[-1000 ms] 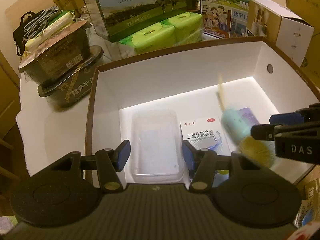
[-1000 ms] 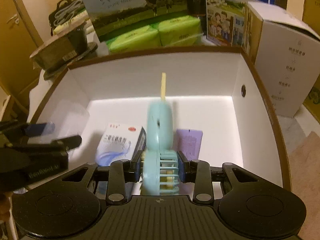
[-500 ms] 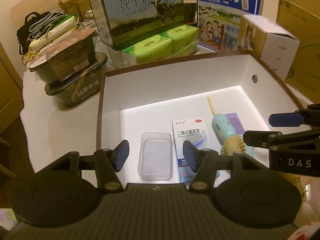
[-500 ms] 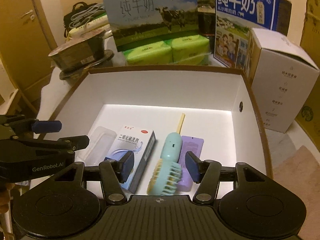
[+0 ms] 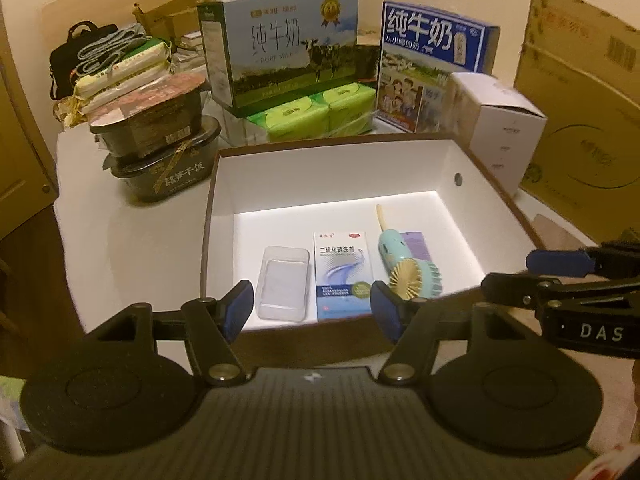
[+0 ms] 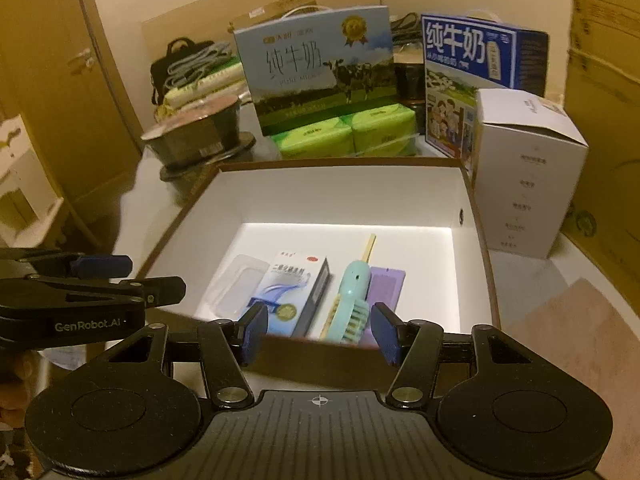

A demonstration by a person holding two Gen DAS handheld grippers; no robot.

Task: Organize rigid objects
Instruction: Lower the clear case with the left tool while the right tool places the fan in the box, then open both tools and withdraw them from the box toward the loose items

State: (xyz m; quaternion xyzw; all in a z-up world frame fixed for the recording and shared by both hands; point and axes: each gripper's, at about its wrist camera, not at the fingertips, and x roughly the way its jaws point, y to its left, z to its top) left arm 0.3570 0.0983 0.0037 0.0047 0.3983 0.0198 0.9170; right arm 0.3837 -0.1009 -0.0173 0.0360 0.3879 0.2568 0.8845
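Above the near edge of the box [image 6: 476,216], I hold the right gripper [image 6: 318,334] and left gripper [image 5: 312,310] wide open and empty, the fan [image 6: 352,298], medicine carton [image 6: 294,288] and clear tray [image 5: 284,282] lying inside, so I judge placing finished and next calls for finding anything unsorted.

The open box [image 5: 224,184] sits on the table [image 5: 132,240]. In it, 4 things lie side by side near the front wall. The clear tray [image 5: 283,283] is on the left. The medicine box [image 5: 342,276] is next to it. The little fan [image 5: 404,264] is to the right of that, leaning on the flat card [image 5: 418,246]. Behind the open box stand 2 milk cartons [image 5: 280,48], with tissue packs [image 5: 316,114] in front of them. 2 food bowls [image 5: 160,148], 1 on top of the other, are on the left. A small carton [image 5: 504,136] stands on the right.
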